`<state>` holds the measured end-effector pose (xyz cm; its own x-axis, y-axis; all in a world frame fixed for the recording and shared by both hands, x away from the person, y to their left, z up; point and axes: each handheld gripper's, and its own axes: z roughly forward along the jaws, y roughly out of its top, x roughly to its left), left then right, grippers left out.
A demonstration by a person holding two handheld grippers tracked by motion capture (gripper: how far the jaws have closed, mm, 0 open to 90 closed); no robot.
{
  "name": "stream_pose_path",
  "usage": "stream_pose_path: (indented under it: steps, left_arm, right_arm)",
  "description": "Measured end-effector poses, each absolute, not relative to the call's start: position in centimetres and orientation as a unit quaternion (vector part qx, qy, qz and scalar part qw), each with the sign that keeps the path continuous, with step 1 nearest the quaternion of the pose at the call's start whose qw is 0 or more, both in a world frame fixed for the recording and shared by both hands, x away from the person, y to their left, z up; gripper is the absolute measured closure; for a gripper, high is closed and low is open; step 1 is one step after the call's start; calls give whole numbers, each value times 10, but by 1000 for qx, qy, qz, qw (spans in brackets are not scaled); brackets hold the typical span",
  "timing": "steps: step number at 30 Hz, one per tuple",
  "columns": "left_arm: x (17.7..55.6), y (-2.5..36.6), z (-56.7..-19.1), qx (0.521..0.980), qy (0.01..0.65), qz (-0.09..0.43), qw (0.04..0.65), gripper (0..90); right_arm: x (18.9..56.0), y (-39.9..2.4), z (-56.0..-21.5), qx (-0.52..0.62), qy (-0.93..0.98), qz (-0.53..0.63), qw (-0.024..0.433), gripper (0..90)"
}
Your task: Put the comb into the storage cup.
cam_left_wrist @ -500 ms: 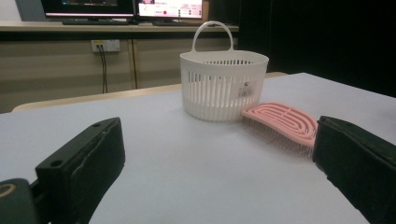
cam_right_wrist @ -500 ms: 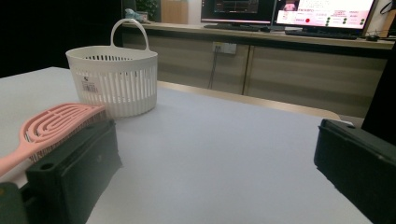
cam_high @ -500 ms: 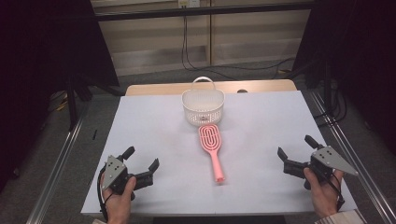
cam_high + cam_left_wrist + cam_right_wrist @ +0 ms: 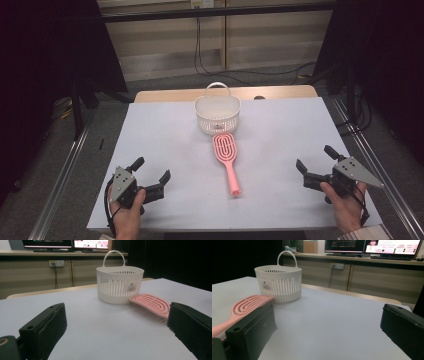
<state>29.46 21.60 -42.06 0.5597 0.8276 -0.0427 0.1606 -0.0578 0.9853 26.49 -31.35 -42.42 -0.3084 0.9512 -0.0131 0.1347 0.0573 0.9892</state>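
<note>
- Left gripper (image 4: 151, 170) rests at the table's (image 4: 165, 135) seven o'clock, jaws wide, nothing between them.
- Pink brush (image 4: 227, 160) lies flat at centre, handle toward six o'clock, head just beside the basket.
- White basket (image 4: 217, 115) stands upright at twelve o'clock.
- Right gripper (image 4: 315, 159) sits at four o'clock, jaws wide, empty.

Left gripper (image 4: 151, 174): held low, near worktop (image 4: 280, 145) front-left corner; jaws wide apart, nothing between.
Right gripper (image 4: 315, 164): near worktop front-right corner; jaws wide apart, nothing between.
</note>
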Motion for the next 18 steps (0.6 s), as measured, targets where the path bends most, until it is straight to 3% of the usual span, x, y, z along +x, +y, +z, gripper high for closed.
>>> stream_pose_path:
  steps: [18]
  left_arm:
    - [290, 219, -420, 668, 369, 292, 576, 25]
  right_arm:
    - [269, -294, -420, 417, 631, 532, 381, 0]
